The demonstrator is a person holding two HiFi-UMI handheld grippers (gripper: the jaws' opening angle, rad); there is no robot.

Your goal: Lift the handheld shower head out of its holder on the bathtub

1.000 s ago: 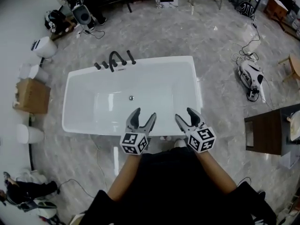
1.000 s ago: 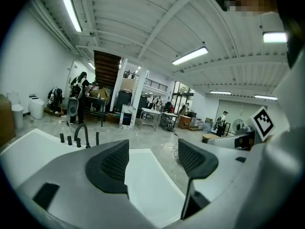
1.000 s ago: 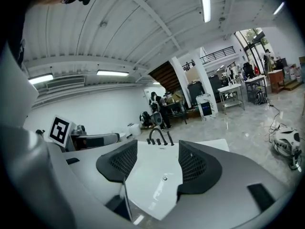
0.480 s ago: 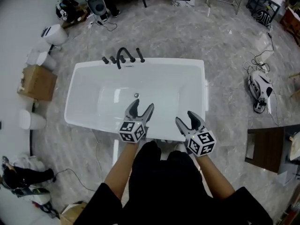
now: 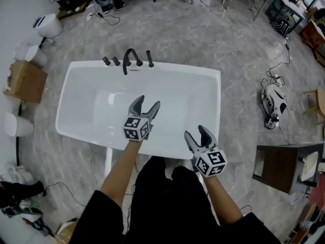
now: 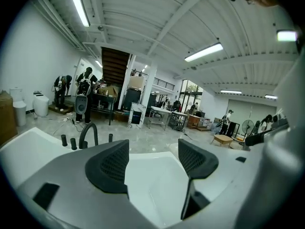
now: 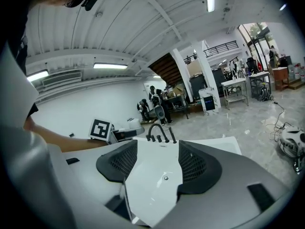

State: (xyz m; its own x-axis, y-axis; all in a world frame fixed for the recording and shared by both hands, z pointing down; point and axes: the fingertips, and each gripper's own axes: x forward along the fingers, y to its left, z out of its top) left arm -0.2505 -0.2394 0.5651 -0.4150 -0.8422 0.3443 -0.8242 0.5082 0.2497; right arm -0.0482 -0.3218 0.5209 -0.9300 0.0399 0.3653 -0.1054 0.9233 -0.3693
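A white bathtub [image 5: 81, 93] fills the middle of the head view. On its far rim stand black knobs, a curved black spout [image 5: 129, 57] and, rightmost, the slim black handheld shower head [image 5: 150, 58], upright in its holder. My left gripper [image 5: 147, 103] hangs open over the tub's inside, well short of the fixtures. My right gripper [image 5: 195, 133] is open above the near rim. In the left gripper view the shower head [image 6: 110, 137] shows far beyond the left gripper [image 6: 152, 159]. Through the right gripper [image 7: 155, 163], the shower head [image 7: 172, 134] stands beside the spout. Both hold nothing.
A cardboard box [image 5: 23, 80] and white fixtures [image 5: 15, 125] stand left of the tub. To the right, a floor machine [image 5: 272, 103] lies with cables. A dark wooden cabinet [image 5: 277, 166] stands at the lower right. Grey marble floor surrounds the tub.
My left gripper has reached forward over the tub's inside. The right one stays by the near rim. The head view has shifted. Both grippers remain open.
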